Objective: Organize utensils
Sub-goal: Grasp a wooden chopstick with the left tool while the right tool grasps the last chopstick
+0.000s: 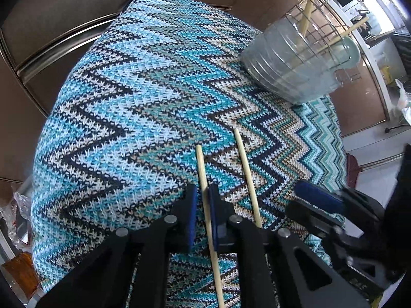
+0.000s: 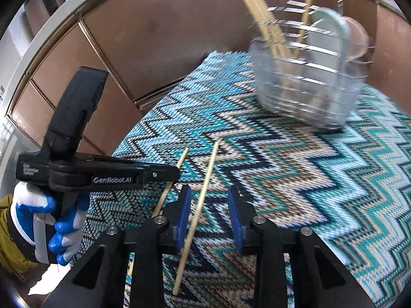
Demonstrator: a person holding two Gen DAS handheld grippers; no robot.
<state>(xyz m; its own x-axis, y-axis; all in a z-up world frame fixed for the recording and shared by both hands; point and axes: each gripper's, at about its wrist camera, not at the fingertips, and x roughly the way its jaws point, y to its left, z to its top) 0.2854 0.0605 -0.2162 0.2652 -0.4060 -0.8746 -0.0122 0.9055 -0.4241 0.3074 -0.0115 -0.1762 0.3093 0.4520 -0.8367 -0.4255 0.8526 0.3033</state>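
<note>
Chopsticks: two lie loose on the zigzag-knit cloth (image 1: 133,97) over the tabletop, side by side, near its front edge. Left chopstick (image 1: 203,174) sits between the left tongs (image 1: 203,200), pads narrowed around it, the right-hand pad apparently touching; whether it is pinched yet cannot be told. Right chopstick (image 2: 203,195) lies between the spread right tongs (image 2: 209,213), close beside the left pad (image 2: 183,213), no contact visible. Wire-and-plastic holder (image 2: 308,87) stands toward the far right corner, already carrying several chopsticks and pale spoons. Gloved hand (image 2: 48,213) grips the left tool.

Risks, as judged: thin round sticks may roll or pivot if caught off-centre; knit surface may snag a tip on lifting; a long stick held near one end may swing and strike the holder's rim on insertion.
</note>
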